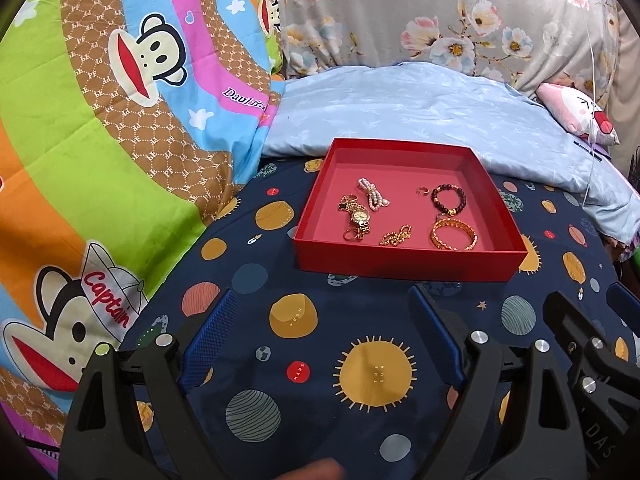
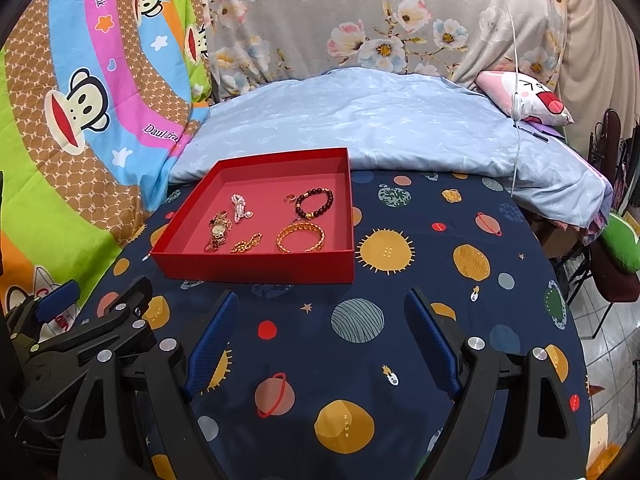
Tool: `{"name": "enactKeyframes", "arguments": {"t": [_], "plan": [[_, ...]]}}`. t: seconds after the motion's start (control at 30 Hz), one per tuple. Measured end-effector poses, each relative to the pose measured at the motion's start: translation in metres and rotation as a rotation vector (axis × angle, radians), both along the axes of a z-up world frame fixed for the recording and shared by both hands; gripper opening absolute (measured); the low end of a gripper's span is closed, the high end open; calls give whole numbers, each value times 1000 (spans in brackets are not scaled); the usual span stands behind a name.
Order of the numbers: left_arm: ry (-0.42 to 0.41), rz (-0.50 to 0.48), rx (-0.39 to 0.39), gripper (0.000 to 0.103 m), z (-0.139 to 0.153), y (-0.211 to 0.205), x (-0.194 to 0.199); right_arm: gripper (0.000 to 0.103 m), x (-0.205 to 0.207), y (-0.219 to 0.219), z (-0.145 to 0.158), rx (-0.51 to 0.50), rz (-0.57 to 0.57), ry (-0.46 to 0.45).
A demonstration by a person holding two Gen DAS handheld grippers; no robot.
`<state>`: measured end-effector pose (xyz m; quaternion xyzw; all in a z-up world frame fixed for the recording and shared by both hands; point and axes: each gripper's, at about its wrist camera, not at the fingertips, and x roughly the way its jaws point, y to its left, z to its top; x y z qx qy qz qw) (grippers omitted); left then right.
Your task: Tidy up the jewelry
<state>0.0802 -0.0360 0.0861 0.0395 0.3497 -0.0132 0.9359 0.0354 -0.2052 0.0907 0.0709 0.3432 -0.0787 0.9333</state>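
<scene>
Red cardboard tray (image 1: pixel 404 258) sat on the navy planet-print sheet (image 1: pixel 320 344), ahead of the left gripper (image 1: pixel 322 336) in the left wrist view. We noted the gripper's blue pads (image 1: pixel 208 344) spread wide apart, nothing between them, hovering over the sheet short of the tray. Inside the tray we logged: a gold watch (image 1: pixel 359 218) at left with a small ring (image 1: pixel 349 235) against it, a pearl strand (image 1: pixel 373 193) just behind, a gold chain (image 1: pixel 396 237) near the front wall, a gold bangle (image 1: pixel 454 234) at front right, a dark bead bracelet (image 1: pixel 449 199) behind the bangle, and a tiny ring (image 1: pixel 423 191) just left of the beads. A pale blue pillow (image 1: pixel 420 108) lay behind the tray; a cartoon monkey quilt (image 1: pixel 100 140) lay to the left. Part of the right gripper showed at the right edge.

In the right wrist view, the tray (image 2: pixel 256 270) lay ahead and to the left of the right gripper (image 2: pixel 326 338). We recorded its pads (image 2: pixel 430 340) also wide apart and holding nothing, above the sheet (image 2: pixel 420 280). The watch (image 2: pixel 218 232), pearls (image 2: pixel 240 206), chain (image 2: pixel 246 244), bangle (image 2: pixel 301 237) and bead bracelet (image 2: pixel 314 203) all rested on the tray floor, apart from both tools. The left gripper's body sat at lower left.
</scene>
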Motion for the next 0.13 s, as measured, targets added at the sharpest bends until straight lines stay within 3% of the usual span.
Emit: {"name": "enactKeyframes", "arguments": {"t": [0.13], "plan": [[-1,-14,3,84,0,-1,2,83,1,-1,-1,6,-7,2]]}}
